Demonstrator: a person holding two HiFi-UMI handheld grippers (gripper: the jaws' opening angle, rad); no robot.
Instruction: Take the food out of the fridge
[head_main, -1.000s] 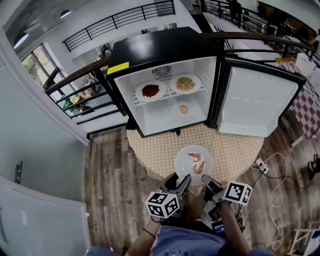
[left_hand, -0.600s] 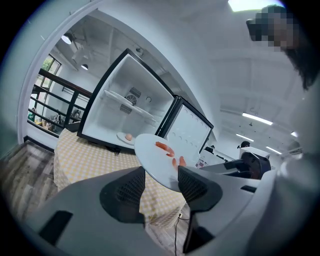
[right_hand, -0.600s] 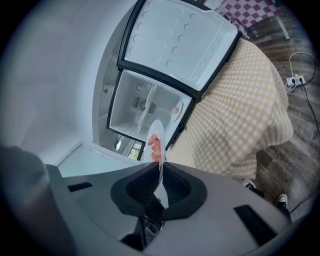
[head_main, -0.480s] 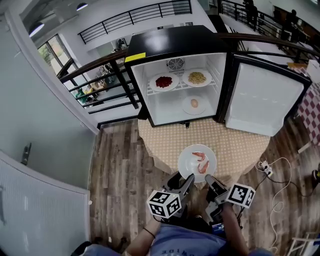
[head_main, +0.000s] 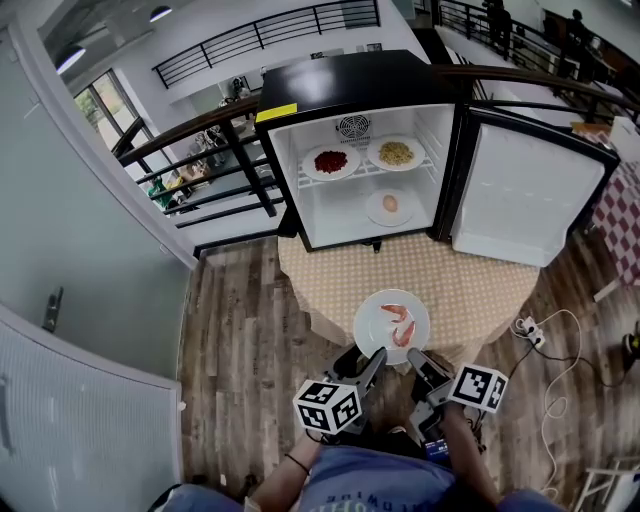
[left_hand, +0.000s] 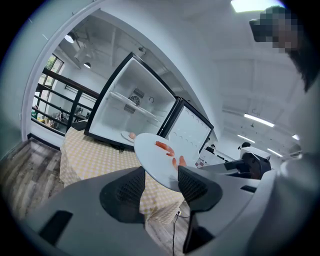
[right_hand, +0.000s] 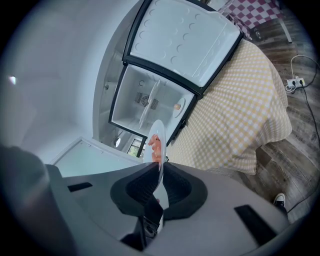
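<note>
The right gripper (head_main: 415, 357) is closed on the near rim of the plate of shrimp (head_main: 391, 326). The plate is out of the open fridge (head_main: 360, 90) and is held in the air over the near edge of the checked table (head_main: 470, 290). The left gripper (head_main: 378, 357) has its jaws wide apart around the rim beside it, and they do not seem to press on it. With only one thin edge pinched, the plate could tip, and the shrimp (head_main: 397, 322) could then slide off.
</note>
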